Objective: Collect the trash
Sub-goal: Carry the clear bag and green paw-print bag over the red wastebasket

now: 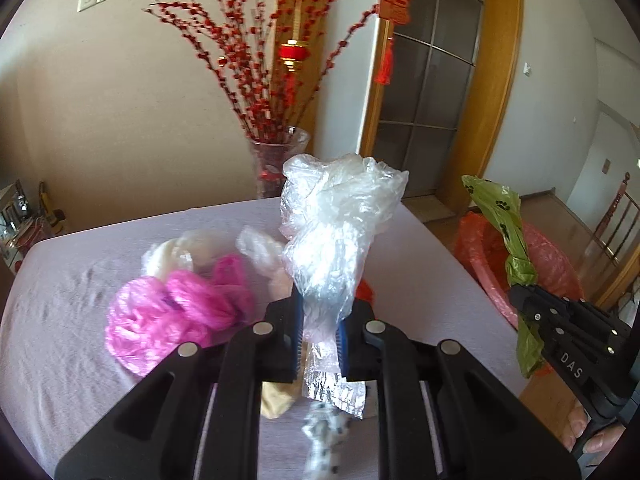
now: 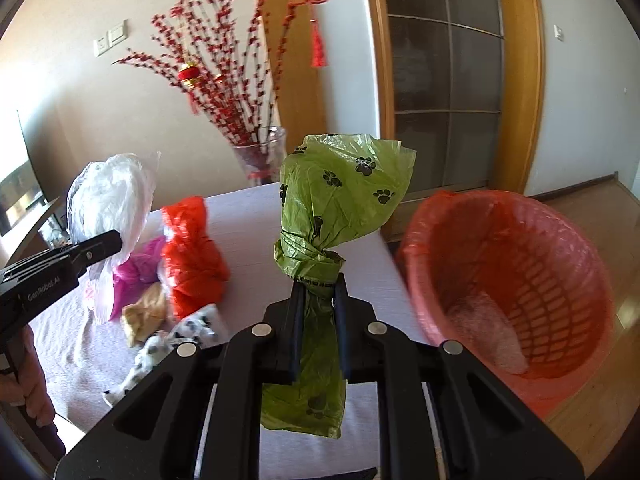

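My left gripper (image 1: 322, 312) is shut on a crumpled clear plastic bag (image 1: 336, 220) and holds it above the table; it also shows in the right wrist view (image 2: 110, 196). My right gripper (image 2: 318, 292) is shut on a knotted green bag with black paw prints (image 2: 340, 196), held up near the table's right edge, left of the bin; the green bag also shows in the left wrist view (image 1: 504, 220). A pink bag (image 1: 176, 312), a red bag (image 2: 192, 256), a tan scrap (image 2: 144, 312), a silver wrapper (image 1: 332, 388) and a black-spotted white piece (image 2: 188, 332) lie on the table.
The table has a pale lilac cloth (image 1: 80, 320). A red basket bin lined with a red bag (image 2: 516, 280) stands on the wooden floor to the right of the table. A glass vase of red berry branches (image 1: 276, 160) stands behind the table's far edge.
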`<state>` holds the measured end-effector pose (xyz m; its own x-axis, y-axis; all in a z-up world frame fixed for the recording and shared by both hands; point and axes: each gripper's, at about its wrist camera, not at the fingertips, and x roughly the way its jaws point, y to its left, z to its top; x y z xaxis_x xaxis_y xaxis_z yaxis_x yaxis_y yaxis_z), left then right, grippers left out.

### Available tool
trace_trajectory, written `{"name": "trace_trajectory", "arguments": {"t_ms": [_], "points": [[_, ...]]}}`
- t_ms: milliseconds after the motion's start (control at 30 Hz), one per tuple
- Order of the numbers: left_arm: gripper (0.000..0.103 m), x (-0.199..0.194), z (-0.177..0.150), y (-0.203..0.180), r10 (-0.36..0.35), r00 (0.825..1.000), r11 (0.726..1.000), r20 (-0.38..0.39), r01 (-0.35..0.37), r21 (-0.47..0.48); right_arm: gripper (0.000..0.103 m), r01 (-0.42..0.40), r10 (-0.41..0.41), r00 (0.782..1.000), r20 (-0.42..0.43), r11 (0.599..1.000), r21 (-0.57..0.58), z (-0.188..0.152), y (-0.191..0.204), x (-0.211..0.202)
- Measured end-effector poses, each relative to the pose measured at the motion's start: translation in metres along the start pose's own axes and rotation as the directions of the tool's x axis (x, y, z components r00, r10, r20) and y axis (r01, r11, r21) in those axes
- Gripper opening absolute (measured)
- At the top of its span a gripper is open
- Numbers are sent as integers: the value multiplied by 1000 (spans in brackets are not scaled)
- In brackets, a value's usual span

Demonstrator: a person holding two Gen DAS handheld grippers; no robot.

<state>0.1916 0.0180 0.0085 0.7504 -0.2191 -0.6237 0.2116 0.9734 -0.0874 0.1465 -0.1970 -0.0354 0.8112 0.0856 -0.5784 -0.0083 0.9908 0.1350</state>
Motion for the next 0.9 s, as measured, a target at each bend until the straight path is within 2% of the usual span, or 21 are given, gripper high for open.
{"name": "trace_trajectory", "arguments": {"t_ms": [367,567,900], "points": [[15,16,-1,-68,-153,988,986,-28,155,68,15,109,-110,994,15,991,74,-1,-62,-12],[15,30,1,-103,-225,973,969,-47,229,93,15,152,-155,988,19,982,111,-2,-91,-19],[15,54,-1,-155,-331,939,933,-93,341,116,15,190,-193,981,8,971,144,-2,-129,-19]]}}
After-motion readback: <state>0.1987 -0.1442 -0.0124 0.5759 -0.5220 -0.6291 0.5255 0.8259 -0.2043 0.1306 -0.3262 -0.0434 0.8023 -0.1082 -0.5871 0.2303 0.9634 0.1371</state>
